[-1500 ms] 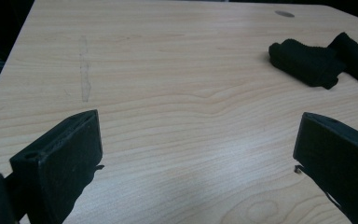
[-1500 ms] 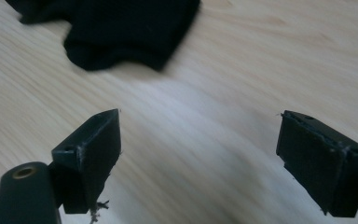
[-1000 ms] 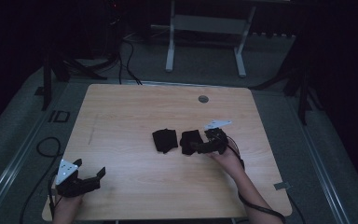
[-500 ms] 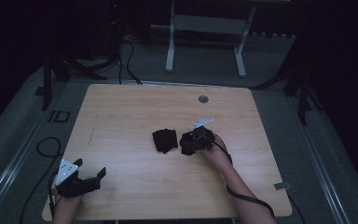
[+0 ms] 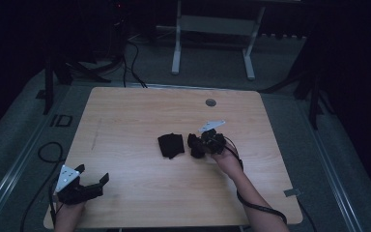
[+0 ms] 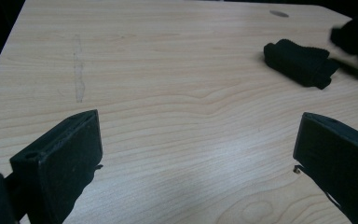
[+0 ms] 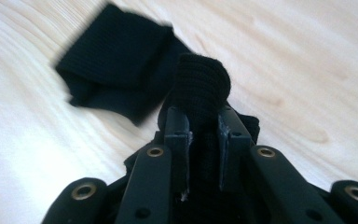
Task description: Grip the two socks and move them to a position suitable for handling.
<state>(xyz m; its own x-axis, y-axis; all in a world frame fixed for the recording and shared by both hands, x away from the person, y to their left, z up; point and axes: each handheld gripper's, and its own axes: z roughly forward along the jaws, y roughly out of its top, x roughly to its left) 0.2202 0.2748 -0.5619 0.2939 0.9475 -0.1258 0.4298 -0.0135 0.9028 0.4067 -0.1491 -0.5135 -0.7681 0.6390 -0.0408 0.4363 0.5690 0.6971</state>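
A folded black cloth (image 5: 170,145) lies flat near the middle of the wooden table (image 5: 140,111); I also see the folded cloth (image 7: 116,65) (image 6: 300,60) in both gripper views. Just to its right, my right gripper (image 5: 199,145) (image 7: 203,126) is shut on a second, bunched black cloth (image 7: 200,86) that bulges up between its pads. Its jaws have just been closing on this cloth. My left gripper (image 5: 94,182) (image 6: 200,154) rests near the front left corner, jaws wide open with bare wood between them.
A small round grommet (image 5: 210,102) sits in the tabletop near the far edge. Cables (image 5: 135,63) and a white stand (image 5: 212,29) occupy the dark floor beyond the table. A cable (image 5: 251,203) trails from the right gripper along the forearm.
The right gripper shifted slightly left toward the folded cloth and its jaws closed on the bunched black cloth. The left gripper stayed where it was.
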